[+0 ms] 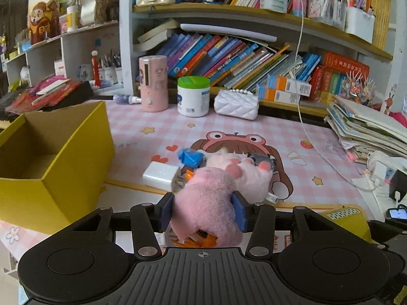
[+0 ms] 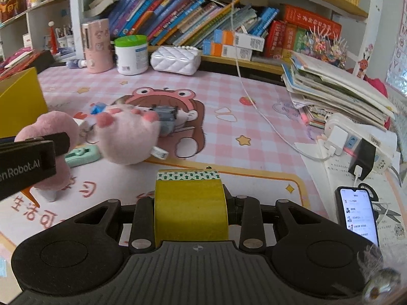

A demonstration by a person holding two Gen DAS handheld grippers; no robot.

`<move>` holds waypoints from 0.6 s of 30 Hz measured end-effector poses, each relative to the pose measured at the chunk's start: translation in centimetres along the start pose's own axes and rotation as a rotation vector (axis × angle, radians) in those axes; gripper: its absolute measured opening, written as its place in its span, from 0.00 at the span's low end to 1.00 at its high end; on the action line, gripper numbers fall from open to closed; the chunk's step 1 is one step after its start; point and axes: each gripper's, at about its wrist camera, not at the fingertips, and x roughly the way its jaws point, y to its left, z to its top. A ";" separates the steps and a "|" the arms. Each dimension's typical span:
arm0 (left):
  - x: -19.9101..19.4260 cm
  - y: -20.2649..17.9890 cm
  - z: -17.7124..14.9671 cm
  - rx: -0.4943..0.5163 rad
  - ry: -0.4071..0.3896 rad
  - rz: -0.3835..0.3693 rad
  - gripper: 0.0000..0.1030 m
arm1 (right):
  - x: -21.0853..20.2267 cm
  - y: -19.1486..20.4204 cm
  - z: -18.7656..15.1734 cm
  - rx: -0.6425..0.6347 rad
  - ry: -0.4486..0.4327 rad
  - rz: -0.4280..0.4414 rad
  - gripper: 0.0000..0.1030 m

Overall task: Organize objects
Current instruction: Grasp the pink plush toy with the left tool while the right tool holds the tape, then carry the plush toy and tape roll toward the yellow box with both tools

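Observation:
In the left wrist view my left gripper [image 1: 203,211] is shut on a pink plush toy [image 1: 206,198], its blue pads [image 1: 238,209] pressing both sides, with something orange under the toy. The right wrist view shows the same plush [image 2: 51,127] lifted off the mat. A second pink plush paw [image 1: 250,175] lies on the mat beside a white charger [image 1: 160,174] and a blue item [image 1: 190,157]. My right gripper [image 2: 190,208] is shut on a yellow tape roll [image 2: 190,203], which hides its fingertips. An open yellow box [image 1: 51,157] stands at the left.
A mint green item [image 2: 81,155] and a grey object [image 2: 165,118] lie near the paw [image 2: 127,137]. A phone [image 2: 358,216], a power strip [image 2: 356,139] and a paper stack [image 2: 338,89] crowd the right. Bottles and a white purse [image 1: 236,104] line the bookshelf.

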 end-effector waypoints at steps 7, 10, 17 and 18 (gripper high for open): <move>-2.8 3.9 -1.2 -0.017 -0.019 -0.007 0.46 | -2.5 4.3 -0.7 -0.034 -0.017 0.018 0.29; -4.0 6.4 -1.7 -0.030 -0.023 0.002 0.46 | -3.7 6.8 -1.1 -0.045 -0.019 0.032 0.29; -7.3 13.0 -3.3 -0.075 -0.023 0.050 0.46 | -6.5 13.7 -2.3 -0.095 -0.007 0.094 0.29; -7.7 13.8 -3.5 -0.079 -0.023 0.061 0.46 | -6.8 14.8 -2.5 -0.103 -0.002 0.106 0.29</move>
